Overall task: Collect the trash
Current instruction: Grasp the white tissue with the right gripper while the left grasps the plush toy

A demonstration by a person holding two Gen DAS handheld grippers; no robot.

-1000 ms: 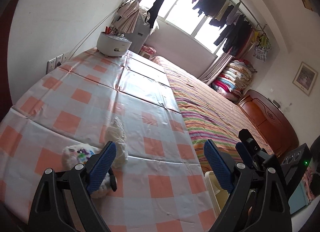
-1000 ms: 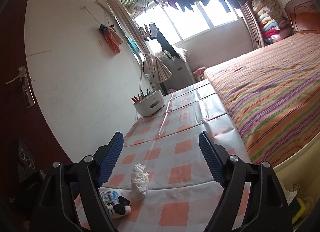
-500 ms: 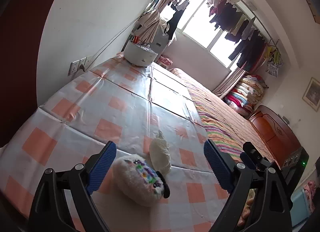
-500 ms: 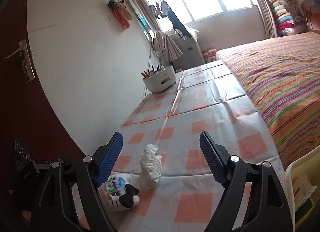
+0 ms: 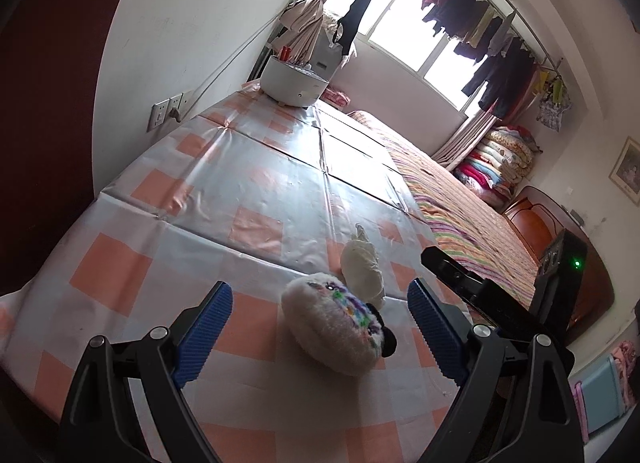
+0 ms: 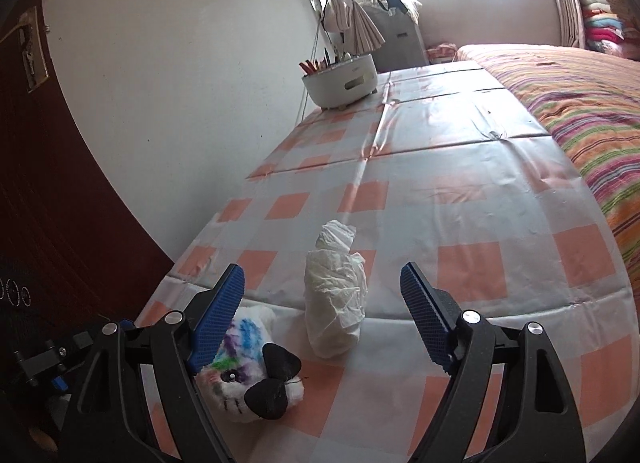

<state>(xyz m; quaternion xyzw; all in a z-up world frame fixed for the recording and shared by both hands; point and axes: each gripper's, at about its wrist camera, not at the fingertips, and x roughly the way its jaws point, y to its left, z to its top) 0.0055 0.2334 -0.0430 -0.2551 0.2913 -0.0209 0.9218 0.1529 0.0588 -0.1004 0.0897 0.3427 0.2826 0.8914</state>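
Observation:
A crumpled white tissue wad lies on the checked tablecloth; it also shows in the left wrist view. A white plush toy with coloured scribbles and black ears lies beside it, touching or nearly so, also seen in the right wrist view. My left gripper is open, jaws either side of the plush toy, just above the table. My right gripper is open, with the tissue between its jaws and the toy at its left finger. The right gripper's body shows in the left wrist view.
A white round pot with pens stands at the table's far end by the wall. A striped bed runs along the table's right side. A dark red door is at the left. A wall socket sits by the table's left edge.
Both grippers have moved closer to the tissue and toy. The left view swung so the toy now sits between its jaws; the right gripper lowered towards the tissue.

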